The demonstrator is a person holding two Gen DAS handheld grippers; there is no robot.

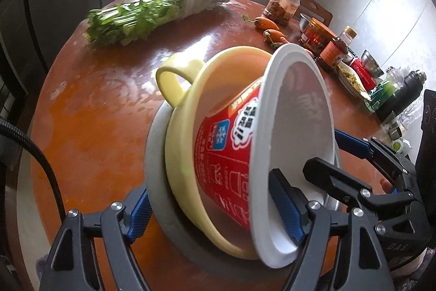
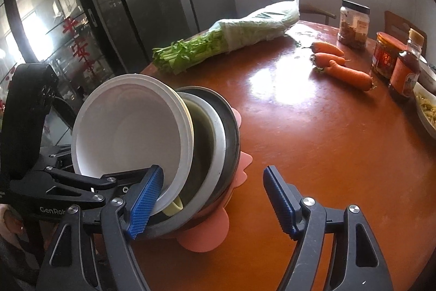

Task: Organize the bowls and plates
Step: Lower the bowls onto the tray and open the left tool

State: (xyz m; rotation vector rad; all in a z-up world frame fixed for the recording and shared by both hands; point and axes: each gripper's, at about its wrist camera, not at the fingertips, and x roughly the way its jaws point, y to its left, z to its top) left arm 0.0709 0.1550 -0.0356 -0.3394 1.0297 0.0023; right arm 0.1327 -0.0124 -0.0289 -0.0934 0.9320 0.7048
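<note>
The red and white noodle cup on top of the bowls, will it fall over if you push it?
Probably yes. The noodle cup already leans sideways inside the yellow bowl, so a nudge could tip it out. It looks empty and thin-walled, so likely light and easy to squash. Its round rim could let it roll across the table.

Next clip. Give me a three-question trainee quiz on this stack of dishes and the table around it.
1. True or false: the red paper cup sits in the yellow bowl.
2. The leafy greens are partly wrapped in:
A. a plastic bag
B. a towel
C. foil
3. Fill in: the loose vegetables near the jars are ____.

Key:
1. True
2. A
3. carrots
</note>
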